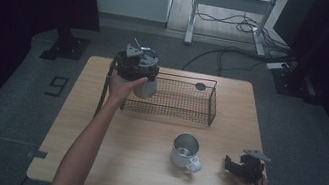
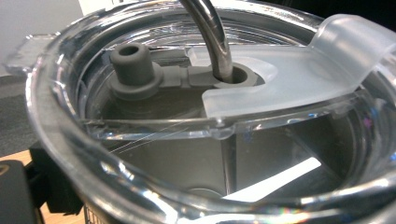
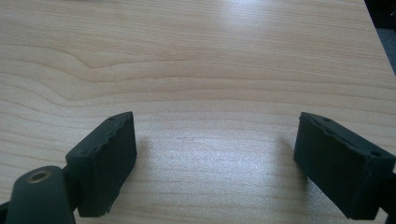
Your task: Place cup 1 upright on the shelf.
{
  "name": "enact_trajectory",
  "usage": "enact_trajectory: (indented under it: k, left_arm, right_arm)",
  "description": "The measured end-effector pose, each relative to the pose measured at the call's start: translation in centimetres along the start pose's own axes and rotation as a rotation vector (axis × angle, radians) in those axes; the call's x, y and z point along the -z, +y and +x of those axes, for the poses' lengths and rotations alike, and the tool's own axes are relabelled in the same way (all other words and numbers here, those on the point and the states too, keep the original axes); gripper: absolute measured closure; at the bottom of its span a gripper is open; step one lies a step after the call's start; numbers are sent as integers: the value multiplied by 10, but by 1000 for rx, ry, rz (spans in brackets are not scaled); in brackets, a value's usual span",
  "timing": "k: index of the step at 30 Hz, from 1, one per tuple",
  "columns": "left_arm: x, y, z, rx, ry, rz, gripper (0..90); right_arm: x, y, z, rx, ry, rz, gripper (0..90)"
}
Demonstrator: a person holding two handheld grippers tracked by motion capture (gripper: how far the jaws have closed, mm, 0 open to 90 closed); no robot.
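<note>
While no lettering reads, left hand-held gripper [image 1: 141,76] grips tumbler [image 1: 146,88].

A light wooden table [image 1: 139,169] carries a wire basket [image 1: 185,107] and a metal mug [image 1: 186,151], apparently empty.

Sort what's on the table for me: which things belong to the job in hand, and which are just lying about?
In the job:
- steel tumbler with clear lid and metal straw, held by the left gripper over the wire basket

Lying about:
- metal mug on the table
- right gripper, open, holding nothing
- dark disc at the basket's far edge
</note>
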State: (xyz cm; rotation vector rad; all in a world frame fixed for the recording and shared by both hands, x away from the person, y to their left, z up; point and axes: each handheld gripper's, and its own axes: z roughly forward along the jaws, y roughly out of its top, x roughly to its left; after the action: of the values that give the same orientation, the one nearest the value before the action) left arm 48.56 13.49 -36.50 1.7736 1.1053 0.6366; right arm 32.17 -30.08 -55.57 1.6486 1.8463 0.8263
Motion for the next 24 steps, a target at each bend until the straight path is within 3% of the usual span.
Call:
enact_trajectory:
  k: [8,14,24]
  left_arm:
    - [-10,-1,2,9,27,4,40]
    - [-15,-2,6,40,23,4,40]
    - [-26,-11,7,47,35,22,40]
  right_arm:
    - [0,0,0,0,0,0,128]
    - [0,0,0,0,0,0,128]
    - [0,0,0,1,0,-1,129]
